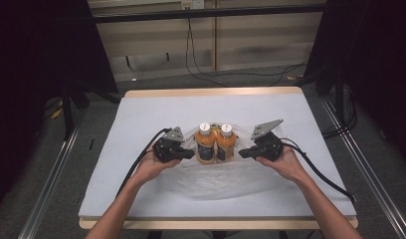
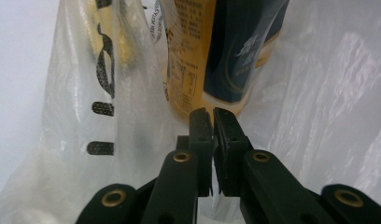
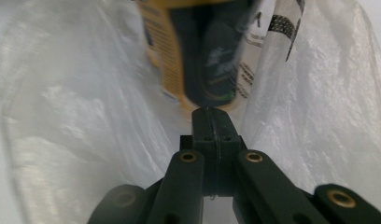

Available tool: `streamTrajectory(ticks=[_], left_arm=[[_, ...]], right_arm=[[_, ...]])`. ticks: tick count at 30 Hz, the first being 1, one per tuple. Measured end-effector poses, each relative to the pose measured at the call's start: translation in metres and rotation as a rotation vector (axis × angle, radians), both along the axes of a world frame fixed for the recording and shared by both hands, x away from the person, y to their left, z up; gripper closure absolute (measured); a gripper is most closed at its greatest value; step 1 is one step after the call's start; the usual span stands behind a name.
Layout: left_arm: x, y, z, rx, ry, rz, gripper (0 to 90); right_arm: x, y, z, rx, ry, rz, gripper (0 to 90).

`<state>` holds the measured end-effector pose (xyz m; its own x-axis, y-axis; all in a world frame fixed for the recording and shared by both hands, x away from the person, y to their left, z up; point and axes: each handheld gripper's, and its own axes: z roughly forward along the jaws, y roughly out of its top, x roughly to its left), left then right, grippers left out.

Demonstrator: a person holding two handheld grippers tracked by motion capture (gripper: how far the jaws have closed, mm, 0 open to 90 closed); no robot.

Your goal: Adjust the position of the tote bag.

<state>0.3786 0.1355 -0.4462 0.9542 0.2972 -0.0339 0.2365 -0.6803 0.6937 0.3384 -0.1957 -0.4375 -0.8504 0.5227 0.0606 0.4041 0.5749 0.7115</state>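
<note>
left gripper view | bottle label: dark panel, small print (unreadable)

Two orange bottles at frame centre have white caps and dark navy labels. The bag around them is clear plastic with black dotted print. Both grippers are black with brass-coloured rivets. The table is pale grey with a light wood edge.

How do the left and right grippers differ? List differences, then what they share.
The left gripper sits left of the bottles, the right gripper on their right. The left gripper's jaws show a thin slit; the right gripper's press flush. Both pinch the plastic bag.
</note>
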Motion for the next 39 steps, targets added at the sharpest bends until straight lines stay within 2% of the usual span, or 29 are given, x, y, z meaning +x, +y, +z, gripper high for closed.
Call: streamTrajectory(ticks=[1, 2, 3, 6, 7, 8, 11, 12, 14, 17, 18, 20, 22, 25, 27, 29, 31, 33, 35, 36, 39], left_arm=[[0.000, 0.000, 0.000, 0.000, 0.000, 0.000, 86.4], [0.001, -0.002, -0.004, 0.031, -0.004, -0.009, 86.0], [0.001, -0.002, -0.004, 0.031, -0.004, -0.009, 86.1], [0.002, -0.004, -0.011, 0.091, -0.015, -0.014, 86.1], [0.002, -0.004, -0.011, 0.091, -0.015, -0.014, 86.2], [0.001, -0.005, -0.013, 0.108, -0.010, -0.019, 86.6], [0.001, -0.004, -0.015, 0.106, -0.005, -0.019, 86.7], [0.000, -0.003, -0.019, 0.120, -0.005, -0.016, 86.7], [0.000, -0.002, -0.020, 0.133, -0.005, -0.017, 86.7], [-0.002, 0.001, -0.022, 0.134, -0.010, -0.010, 87.3], [-0.001, 0.004, -0.022, 0.142, -0.018, -0.013, 87.8], [-0.002, 0.005, -0.021, 0.157, -0.027, -0.009, 87.8], [-0.005, 0.005, -0.020, 0.184, -0.049, -0.006, 87.8], [-0.005, 0.007, -0.020, 0.191, -0.051, -0.004, 87.8], [-0.006, 0.009, -0.019, 0.203, -0.053, -0.001, 88.4], [-0.006, 0.010, -0.018, 0.212, -0.055, -0.006, 89.2], [-0.006, 0.013, -0.017, 0.246, -0.077, -0.007, 89.4], [-0.006, 0.015, -0.016, 0.260, -0.084, -0.003, 89.5], [-0.006, 0.016, -0.017, 0.258, -0.085, 0.006, 89.7], [-0.006, 0.018, -0.016, 0.278, -0.094, -0.004, 89.8], [-0.005, 0.020, -0.016, 0.272, -0.087, -0.003, 89.8]], right_arm=[[0.000, 0.000, 0.000, 0.000, 0.000, 0.000, 90.0], [0.006, 0.001, -0.004, -0.028, -0.001, -0.014, 90.0], [0.006, 0.001, -0.004, -0.028, -0.001, -0.014, 90.0], [0.012, 0.003, -0.011, -0.084, 0.006, -0.035, 90.0], [0.012, 0.003, -0.011, -0.084, 0.006, -0.035, 90.0], [0.013, 0.004, -0.016, -0.146, 0.008, -0.040, 90.0], [0.014, 0.004, -0.019, -0.171, 0.008, -0.041, 90.0], [0.014, 0.006, -0.021, -0.206, 0.002, -0.043, 90.0], [0.014, 0.007, -0.023, -0.208, 0.004, -0.045, 90.0], [0.014, 0.008, -0.026, -0.249, 0.003, -0.048, 90.0], [0.014, 0.008, -0.028, -0.277, 0.002, -0.066, 90.0], [0.014, 0.008, -0.028, -0.275, 0.003, -0.068, 90.0], [0.014, 0.007, -0.028, -0.313, -0.021, -0.087, 90.0], [0.015, 0.006, -0.028, -0.339, -0.039, -0.091, 90.0], [0.014, 0.003, -0.026, -0.391, -0.049, -0.103, 90.0], [0.013, 0.002, -0.027, -0.397, -0.052, -0.111, 90.0], [0.014, -0.001, -0.026, -0.400, -0.045, -0.110, 90.0], [0.013, -0.001, -0.026, -0.411, -0.053, -0.109, 90.0], [0.013, -0.002, -0.026, -0.416, -0.051, -0.114, 90.0], [0.013, -0.004, -0.026, -0.458, -0.062, -0.127, 90.0], [0.014, -0.010, -0.026, -0.445, -0.049, -0.145, 90.0]])
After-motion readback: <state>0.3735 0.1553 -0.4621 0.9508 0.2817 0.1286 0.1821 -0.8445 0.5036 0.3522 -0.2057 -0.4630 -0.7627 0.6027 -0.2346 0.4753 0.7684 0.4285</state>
